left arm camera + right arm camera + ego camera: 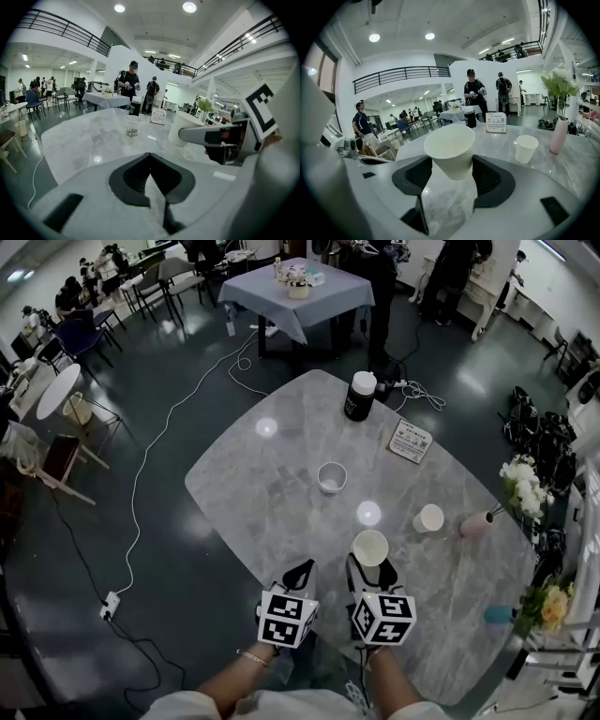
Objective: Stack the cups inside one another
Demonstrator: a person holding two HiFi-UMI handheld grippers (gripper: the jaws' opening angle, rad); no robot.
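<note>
Nothing was nested yet: I counted three cups, all apart. My right tongs (451,163) were closed on a plain white paper cup (451,147), gripped by its sides close to the near edge of the grey marble worktop (253,493). My left tongs (150,155) were pinched together with nothing in them, just beside the right pair. A white paper cup with a dark printed band (331,476) stood upright about the worktop's middle. A second plain white paper cup (429,518) stood nearer the right edge. I judged the task barely begun, with both insertions left to do.
</note>
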